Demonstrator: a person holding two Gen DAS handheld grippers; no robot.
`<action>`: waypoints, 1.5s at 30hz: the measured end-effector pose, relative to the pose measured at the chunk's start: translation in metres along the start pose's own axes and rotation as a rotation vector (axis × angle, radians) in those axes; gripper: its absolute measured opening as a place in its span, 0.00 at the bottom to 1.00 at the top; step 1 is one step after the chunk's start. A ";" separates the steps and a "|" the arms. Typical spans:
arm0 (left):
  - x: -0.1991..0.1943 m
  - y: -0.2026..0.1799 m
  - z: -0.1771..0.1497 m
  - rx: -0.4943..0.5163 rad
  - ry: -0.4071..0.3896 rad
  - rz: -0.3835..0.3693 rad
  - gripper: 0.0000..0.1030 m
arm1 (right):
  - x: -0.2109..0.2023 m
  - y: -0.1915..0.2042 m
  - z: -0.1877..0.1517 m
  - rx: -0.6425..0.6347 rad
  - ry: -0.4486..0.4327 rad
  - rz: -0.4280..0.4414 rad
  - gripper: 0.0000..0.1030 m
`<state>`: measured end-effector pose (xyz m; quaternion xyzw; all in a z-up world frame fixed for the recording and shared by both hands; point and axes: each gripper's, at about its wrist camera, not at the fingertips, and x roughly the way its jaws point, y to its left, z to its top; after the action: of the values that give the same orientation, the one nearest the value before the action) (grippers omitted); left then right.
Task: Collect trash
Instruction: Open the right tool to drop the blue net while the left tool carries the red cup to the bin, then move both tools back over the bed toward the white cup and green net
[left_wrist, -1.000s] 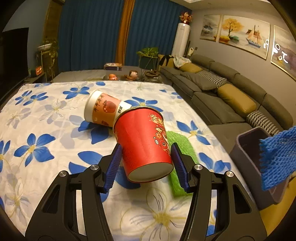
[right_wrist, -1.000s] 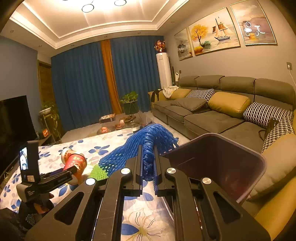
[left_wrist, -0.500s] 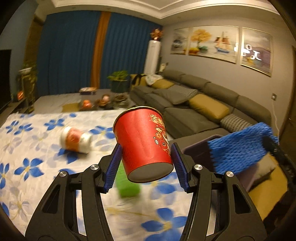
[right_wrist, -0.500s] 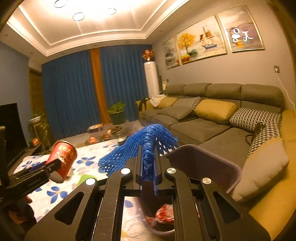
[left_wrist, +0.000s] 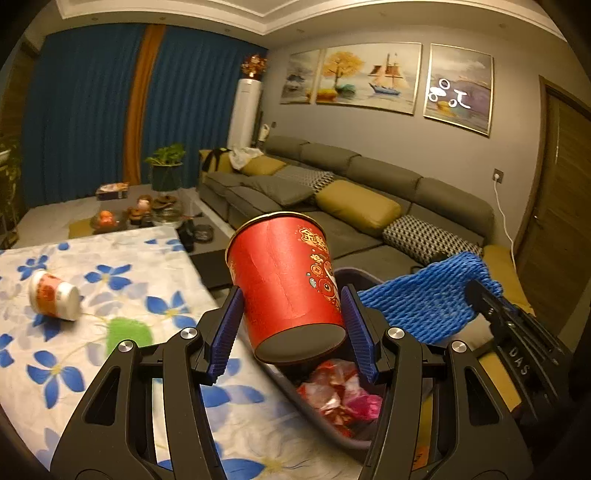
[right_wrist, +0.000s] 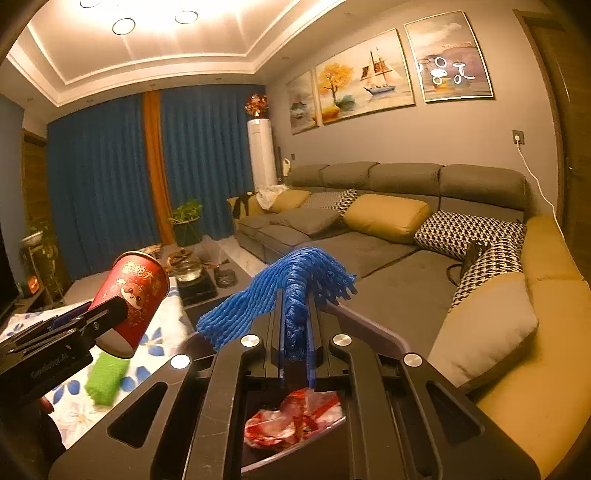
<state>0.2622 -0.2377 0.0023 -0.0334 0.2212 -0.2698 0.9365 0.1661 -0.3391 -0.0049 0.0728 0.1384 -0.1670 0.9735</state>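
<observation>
Right now, left wrist view: the left gripper (left_wrist: 291, 328) is gripping the red paper cup (left_wrist: 286, 284) across its lower wall, fingers (left_wrist: 227, 332) pressing on both sides. Cup axis is running away from the camera and up, rim tilting far, base facing the lens. The cup is hanging over the near rim of the purple bin (left_wrist: 317, 413), which is sitting just off the edge of the floral tabletop (left_wrist: 122, 295). Crumpled red wrappers (left_wrist: 340, 391) are lying inside the bin, directly below and slightly beyond the cup base. A second cup (left_wrist: 53, 295) is lying on its side on the tabletop, well off to the left, with a green foam piece (left_wrist: 129, 332) between it and the fingers. The right gripper (left_wrist: 484, 299) is coming in from the right, holding blue foam netting (left_wrist: 424, 299) over the bin's far side.

Right wrist view: the right gripper (right_wrist: 295, 332) is pinching nearly closed on the blue foam netting (right_wrist: 280, 291), which is drooping forward and left. Bin opening with wrappers (right_wrist: 291, 421) is sitting straight underneath its fingers. The left gripper (right_wrist: 110, 314) is angling in from the left with the red paper cup (right_wrist: 131, 295), mouth pointing up and away. Judging by this, both items are already above the bin; the right is more centred, so dropping looks like the next step.
</observation>
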 end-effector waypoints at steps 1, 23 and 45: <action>0.003 -0.003 -0.001 0.003 0.003 -0.006 0.52 | 0.002 -0.003 0.000 -0.001 0.001 -0.004 0.10; 0.045 -0.016 -0.014 0.006 0.079 -0.072 0.53 | 0.019 -0.018 -0.001 0.019 0.013 0.025 0.44; -0.015 0.091 -0.041 -0.087 0.068 0.325 0.89 | 0.005 0.024 -0.018 -0.015 0.044 0.125 0.79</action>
<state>0.2777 -0.1505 -0.0450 -0.0287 0.2667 -0.1058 0.9575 0.1742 -0.3148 -0.0215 0.0777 0.1563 -0.1033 0.9792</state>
